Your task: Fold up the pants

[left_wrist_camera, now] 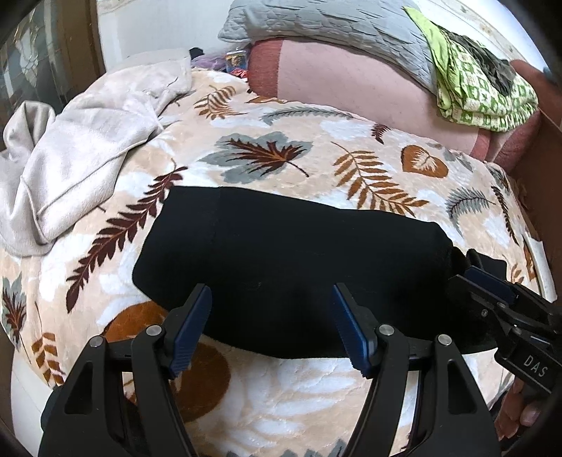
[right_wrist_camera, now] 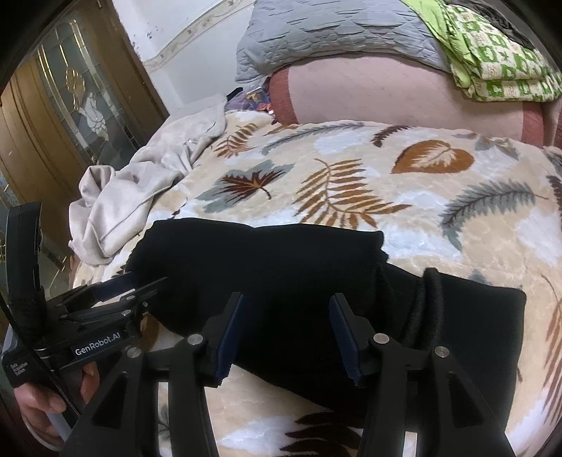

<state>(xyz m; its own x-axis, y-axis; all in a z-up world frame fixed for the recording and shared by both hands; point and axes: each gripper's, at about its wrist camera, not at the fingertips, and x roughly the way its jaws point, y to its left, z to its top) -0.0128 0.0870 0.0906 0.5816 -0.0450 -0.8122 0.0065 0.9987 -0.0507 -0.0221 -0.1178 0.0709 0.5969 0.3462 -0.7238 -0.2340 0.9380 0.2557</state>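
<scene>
Black pants (left_wrist_camera: 288,260) lie folded into a long band across a leaf-patterned blanket (left_wrist_camera: 274,154). My left gripper (left_wrist_camera: 272,328) is open just above their near edge, holding nothing. In the right wrist view the pants (right_wrist_camera: 267,267) show a folded-over part on the left and a flatter layer with a thick ridge at the right (right_wrist_camera: 467,309). My right gripper (right_wrist_camera: 284,339) is open over the pants' near edge and empty. Each gripper shows in the other's view: the right one (left_wrist_camera: 491,291) at the pants' right end, the left one (right_wrist_camera: 116,288) at their left end.
A crumpled beige garment (left_wrist_camera: 80,165) lies at the left on the blanket. A pink pillow (left_wrist_camera: 368,91) with a grey quilt (left_wrist_camera: 326,24) and a green patterned cloth (left_wrist_camera: 481,88) sits at the back. A wooden glass door (right_wrist_camera: 70,105) stands at the left.
</scene>
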